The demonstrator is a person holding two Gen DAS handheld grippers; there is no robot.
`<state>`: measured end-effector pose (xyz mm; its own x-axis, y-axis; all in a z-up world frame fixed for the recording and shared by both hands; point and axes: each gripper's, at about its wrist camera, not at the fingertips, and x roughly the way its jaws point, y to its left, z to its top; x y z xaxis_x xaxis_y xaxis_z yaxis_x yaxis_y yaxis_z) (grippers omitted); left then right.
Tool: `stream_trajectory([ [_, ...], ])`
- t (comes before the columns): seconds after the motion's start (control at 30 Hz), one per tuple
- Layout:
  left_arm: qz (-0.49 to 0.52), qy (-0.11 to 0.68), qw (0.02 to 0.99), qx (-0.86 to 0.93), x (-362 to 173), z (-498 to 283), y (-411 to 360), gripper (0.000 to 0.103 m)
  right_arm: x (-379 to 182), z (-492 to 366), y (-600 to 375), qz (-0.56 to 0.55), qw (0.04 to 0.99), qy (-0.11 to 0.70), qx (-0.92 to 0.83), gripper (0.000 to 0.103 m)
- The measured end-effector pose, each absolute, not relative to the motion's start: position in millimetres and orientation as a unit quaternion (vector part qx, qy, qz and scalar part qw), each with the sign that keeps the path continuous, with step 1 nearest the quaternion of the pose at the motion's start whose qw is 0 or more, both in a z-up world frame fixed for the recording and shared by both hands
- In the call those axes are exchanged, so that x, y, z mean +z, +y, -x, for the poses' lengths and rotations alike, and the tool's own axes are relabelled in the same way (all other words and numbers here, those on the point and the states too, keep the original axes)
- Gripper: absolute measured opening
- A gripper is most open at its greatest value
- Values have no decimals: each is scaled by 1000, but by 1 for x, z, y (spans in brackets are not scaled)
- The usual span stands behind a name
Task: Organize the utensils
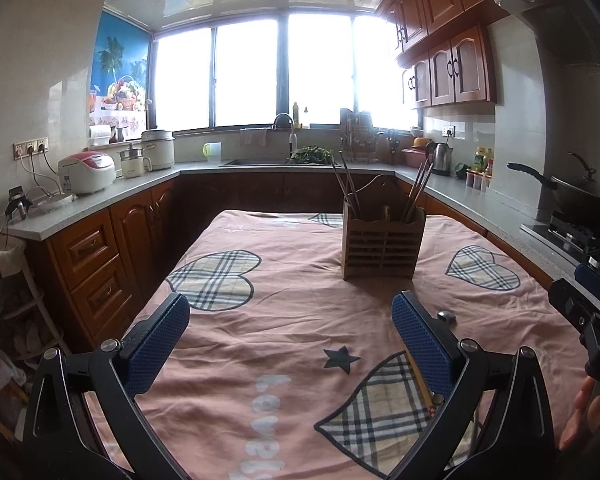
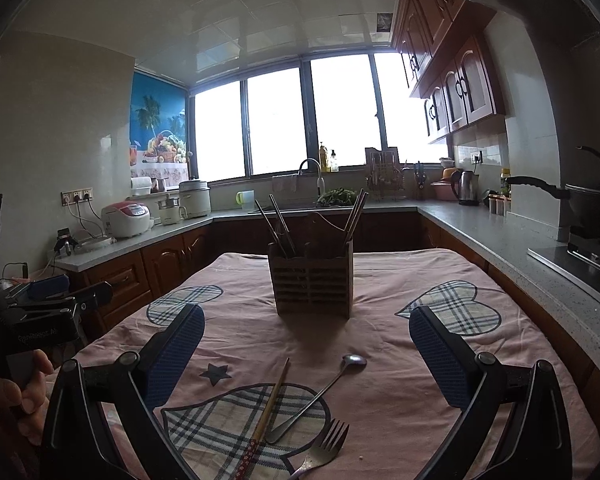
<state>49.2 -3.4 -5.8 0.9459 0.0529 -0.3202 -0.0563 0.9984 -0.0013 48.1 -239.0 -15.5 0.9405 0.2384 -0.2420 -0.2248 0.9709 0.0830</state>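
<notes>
Pink tablecloth (image 2: 380, 280): spoon (image 2: 320, 392), fork (image 2: 324, 450), chopstick (image 2: 270, 412)

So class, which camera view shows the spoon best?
The right wrist view: the whole spoon lies in plain sight on the cloth, between the open right claw. The left wrist view shows only its bowl behind a finger.

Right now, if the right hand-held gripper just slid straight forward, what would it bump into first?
Probably the wooden holder, dead ahead of the open right hand-held gripper. The spoon lies nearer but flat on the cloth, likely beneath its path; depth is uncertain.
</notes>
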Motion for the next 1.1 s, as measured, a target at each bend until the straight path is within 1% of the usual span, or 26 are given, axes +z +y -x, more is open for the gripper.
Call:
stream_trajectory([
  [0.63,-8,187,982,22,-21,-45,-14,103,-34,-50,-242,-39,981,158,106,103],
  [1.1,-6,177,984,20,-14,-38,-16,103,-28,-44,-247,-44,983,145,102,103],
])
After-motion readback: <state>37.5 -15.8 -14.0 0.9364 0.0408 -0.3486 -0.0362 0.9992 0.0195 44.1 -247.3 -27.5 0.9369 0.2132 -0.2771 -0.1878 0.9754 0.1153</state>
